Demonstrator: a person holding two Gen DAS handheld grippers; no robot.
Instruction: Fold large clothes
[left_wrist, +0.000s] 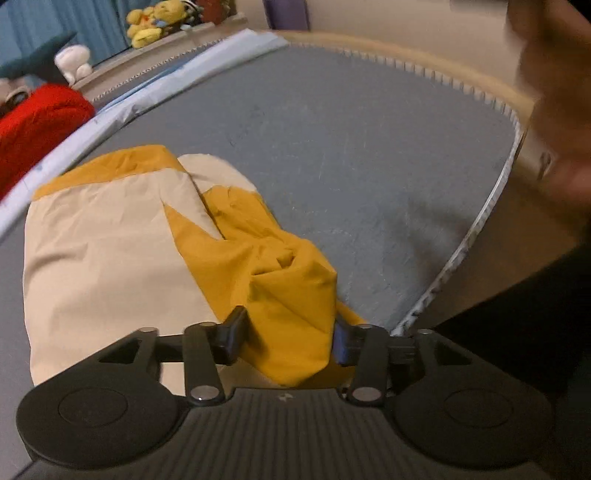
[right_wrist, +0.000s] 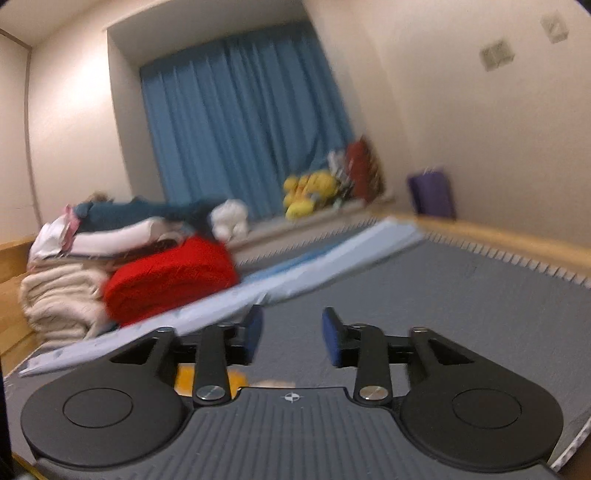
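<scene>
A yellow and cream garment (left_wrist: 122, 258) lies partly folded on the grey mat (left_wrist: 351, 147) in the left wrist view. A bunched yellow part of it sits between the jaws of my left gripper (left_wrist: 290, 332), which is shut on it. My right gripper (right_wrist: 291, 336) is open and empty, raised above the mat (right_wrist: 443, 306) and pointing at the far curtain. A small piece of the yellow garment (right_wrist: 184, 376) shows under its left finger. The right wrist view is blurred.
A pile of folded clothes with a red item (right_wrist: 170, 277) lies at the mat's far left, also in the left wrist view (left_wrist: 37, 125). A light blue sheet (right_wrist: 295, 269) runs along the far edge. Plush toys (right_wrist: 310, 192) and a purple bag (right_wrist: 432, 195) stand by the wall. A blurred arm (left_wrist: 554, 110) is at right.
</scene>
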